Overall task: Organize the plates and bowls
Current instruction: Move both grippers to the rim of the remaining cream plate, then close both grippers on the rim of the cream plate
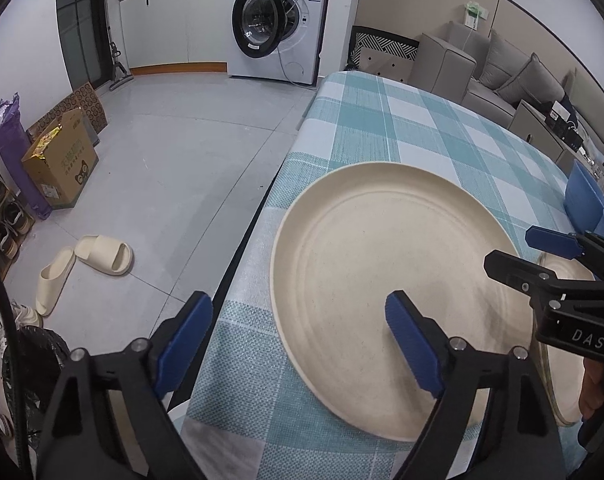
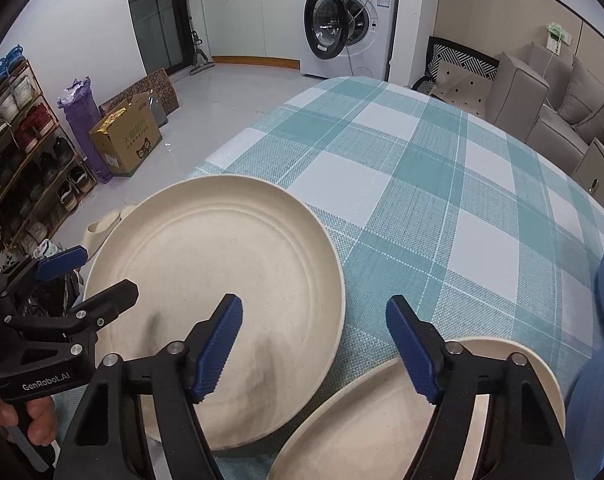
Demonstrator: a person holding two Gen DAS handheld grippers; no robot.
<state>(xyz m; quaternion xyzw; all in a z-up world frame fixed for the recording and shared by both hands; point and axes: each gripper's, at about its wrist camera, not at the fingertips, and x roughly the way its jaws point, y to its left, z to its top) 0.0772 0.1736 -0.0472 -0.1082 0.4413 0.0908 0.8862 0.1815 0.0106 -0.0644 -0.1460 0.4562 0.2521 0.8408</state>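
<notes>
Fingers of both the left gripper (image 1: 299, 344) and the right gripper (image 2: 314, 346) stood wide apart and empty above a large cream plate (image 2: 217, 304) on the checked tablecloth (image 2: 422, 184), with a second cream plate (image 2: 366, 432) just right of it.

Left wrist view: rides the left gripper (image 1: 299, 344), looking forward and down between its spread fingers, close above the worktop (image 1: 382, 128) at its left edge, floor to one side.
Right wrist view: rides the right gripper (image 2: 314, 346), close over the worktop's near edge, angled down and forward across the cloth.
Facing: both toward the washer (image 1: 277, 20) at the far wall.
Shared: the big plate (image 1: 382, 264), checked cloth, washer, sofa (image 2: 562, 96), box (image 1: 59, 160); each view catches the other gripper at its edge.
</notes>
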